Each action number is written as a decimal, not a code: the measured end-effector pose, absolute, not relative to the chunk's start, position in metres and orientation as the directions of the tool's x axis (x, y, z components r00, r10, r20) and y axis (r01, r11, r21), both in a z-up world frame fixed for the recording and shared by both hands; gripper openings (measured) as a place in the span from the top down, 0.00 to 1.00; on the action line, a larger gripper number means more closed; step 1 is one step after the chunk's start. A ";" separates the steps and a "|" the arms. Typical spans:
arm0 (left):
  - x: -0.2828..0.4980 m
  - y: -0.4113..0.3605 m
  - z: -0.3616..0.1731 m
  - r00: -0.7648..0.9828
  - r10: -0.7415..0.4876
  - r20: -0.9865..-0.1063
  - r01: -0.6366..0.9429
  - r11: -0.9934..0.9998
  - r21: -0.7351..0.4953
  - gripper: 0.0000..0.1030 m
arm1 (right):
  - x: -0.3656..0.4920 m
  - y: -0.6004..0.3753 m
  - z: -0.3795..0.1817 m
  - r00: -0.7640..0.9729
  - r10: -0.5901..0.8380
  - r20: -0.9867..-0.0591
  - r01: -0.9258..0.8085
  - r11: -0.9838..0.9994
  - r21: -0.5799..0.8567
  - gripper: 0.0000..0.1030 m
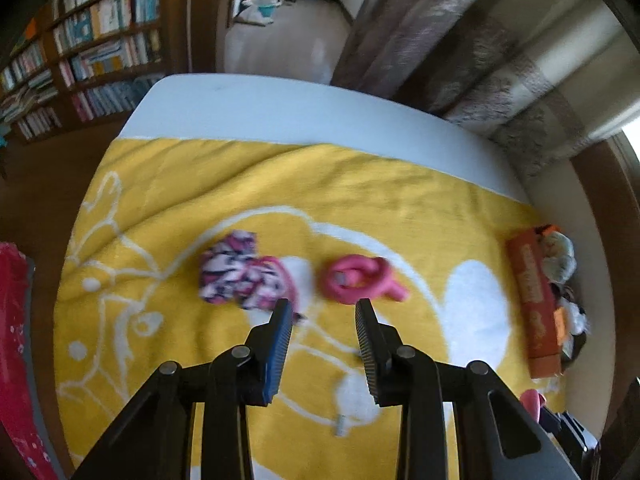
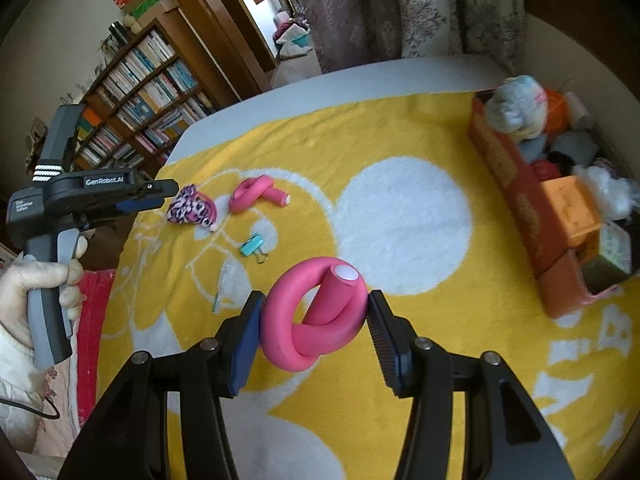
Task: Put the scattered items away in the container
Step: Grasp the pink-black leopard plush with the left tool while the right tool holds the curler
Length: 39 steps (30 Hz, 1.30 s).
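My right gripper is shut on a knotted pink foam curler, held above the yellow blanket. My left gripper is open and empty, hovering just short of a second pink foam curler and a pink-patterned cloth pouch; both also show in the right wrist view, the curler and the pouch. The orange box container holds several items at the right; it also shows in the left wrist view.
A teal binder clip and a small clear packet lie on the blanket. A bookshelf stands beyond the bed at the left, curtains at the back. A red cloth lies at the left edge.
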<state>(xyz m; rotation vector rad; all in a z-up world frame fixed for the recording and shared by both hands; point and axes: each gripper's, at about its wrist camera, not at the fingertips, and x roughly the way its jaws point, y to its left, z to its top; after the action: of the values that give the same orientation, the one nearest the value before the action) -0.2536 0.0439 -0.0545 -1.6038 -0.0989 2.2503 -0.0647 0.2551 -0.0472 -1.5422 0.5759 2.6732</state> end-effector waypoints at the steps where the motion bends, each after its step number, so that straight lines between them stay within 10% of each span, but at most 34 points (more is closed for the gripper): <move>1: -0.249 0.050 -0.050 -0.284 0.344 -0.895 -0.267 -0.925 -0.270 0.66 | -0.061 0.261 -0.045 -0.522 -0.177 -0.834 -0.185 -0.932 0.313 0.46; 12: -0.225 0.077 -0.032 -0.356 0.293 -0.887 -0.226 -0.948 -0.223 0.66 | -0.028 0.315 -0.029 -0.563 -0.160 -0.811 -0.206 -0.923 0.326 0.46; 16: -0.233 0.055 -0.047 -0.371 0.228 -0.900 -0.133 -0.972 -0.192 0.35 | -0.021 0.320 -0.031 -0.560 -0.162 -0.812 -0.204 -0.924 0.325 0.46; 37: -0.313 0.025 -0.144 -0.258 0.148 -0.955 -0.068 -0.988 -0.135 0.35 | -0.007 0.314 -0.056 -0.452 -0.054 -0.890 -0.337 -0.914 0.226 0.46; 39: -0.311 0.029 -0.143 -0.271 0.113 -0.956 -0.104 -0.991 -0.088 0.47 | -0.009 0.315 -0.054 -0.454 -0.050 -0.890 -0.335 -0.916 0.223 0.46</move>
<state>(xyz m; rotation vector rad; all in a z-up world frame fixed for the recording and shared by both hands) -0.3108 0.0290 -0.1432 -1.8065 -0.0120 2.4016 -0.0093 0.3146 -0.0540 -1.5372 0.5568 2.4799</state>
